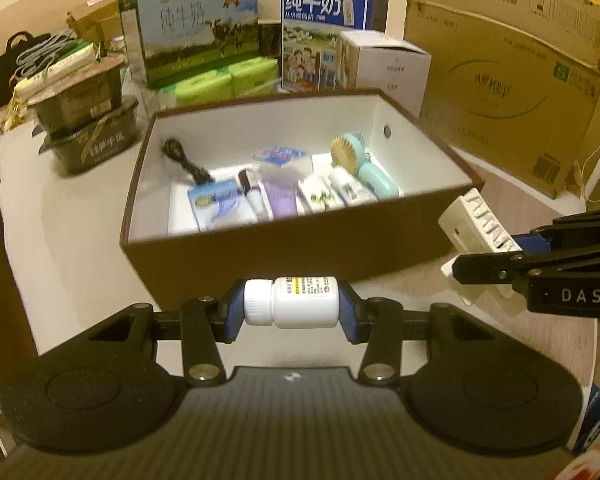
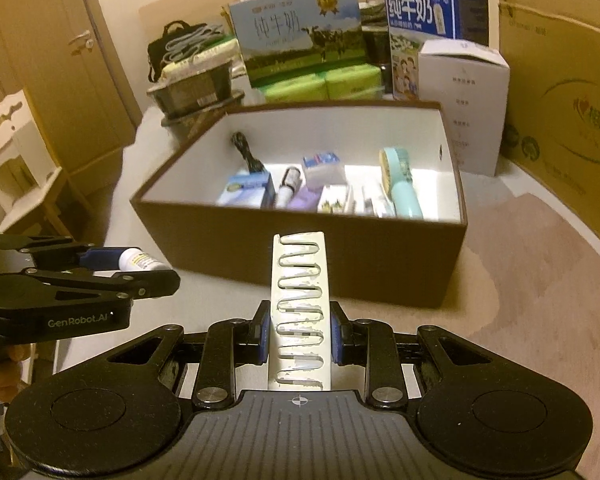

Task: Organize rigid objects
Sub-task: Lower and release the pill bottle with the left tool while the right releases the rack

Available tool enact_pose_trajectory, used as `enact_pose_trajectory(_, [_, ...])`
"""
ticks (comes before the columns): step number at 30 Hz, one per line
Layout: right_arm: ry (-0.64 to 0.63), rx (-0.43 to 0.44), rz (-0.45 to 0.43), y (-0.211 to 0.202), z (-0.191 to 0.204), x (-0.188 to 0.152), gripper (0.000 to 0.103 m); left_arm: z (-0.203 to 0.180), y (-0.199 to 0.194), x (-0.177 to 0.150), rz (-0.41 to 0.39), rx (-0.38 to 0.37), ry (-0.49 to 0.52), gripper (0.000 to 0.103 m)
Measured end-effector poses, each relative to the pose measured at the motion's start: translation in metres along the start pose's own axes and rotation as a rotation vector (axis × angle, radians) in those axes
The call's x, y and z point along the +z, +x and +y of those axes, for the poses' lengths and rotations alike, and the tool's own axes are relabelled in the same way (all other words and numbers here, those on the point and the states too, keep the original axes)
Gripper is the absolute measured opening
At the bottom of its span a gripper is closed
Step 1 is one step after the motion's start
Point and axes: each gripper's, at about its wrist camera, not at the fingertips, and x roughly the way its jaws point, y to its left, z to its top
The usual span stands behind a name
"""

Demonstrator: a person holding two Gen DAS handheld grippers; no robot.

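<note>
My left gripper is shut on a small white pill bottle, held sideways, cap to the left, just in front of the brown box. In the right wrist view the same bottle shows at the left, clamped in the left gripper. My right gripper is shut on a long white plastic strip with a zigzag slot, standing up between the pads. From the left wrist view that strip sits at the right edge. The brown box holds a mint hand fan, a black cable and several small packages.
Behind the box stand milk cartons, green tissue packs, a white carton and stacked dark food trays. A large cardboard box fills the right. The white table edge drops off at the left, towards a door.
</note>
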Motion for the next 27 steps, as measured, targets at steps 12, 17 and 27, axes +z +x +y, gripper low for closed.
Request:
enact_pose_trajectory(12, [-0.057,-0.006,-0.079,0.007,-0.002,0.052,0.029,-0.001,0.014,0.055,-0.073,0.0,0.041,0.043])
enact_pose_trajectory(17, [-0.058,0.001,-0.093,0.016,-0.011,0.074,0.029,0.001,0.025,0.074,-0.081,-0.008,0.042,0.043])
enact_pose_trajectory(27, [-0.057,-0.031,-0.063,0.046,-0.038,0.103,0.029,0.004,0.059,0.096,-0.043,-0.004,0.07,0.043])
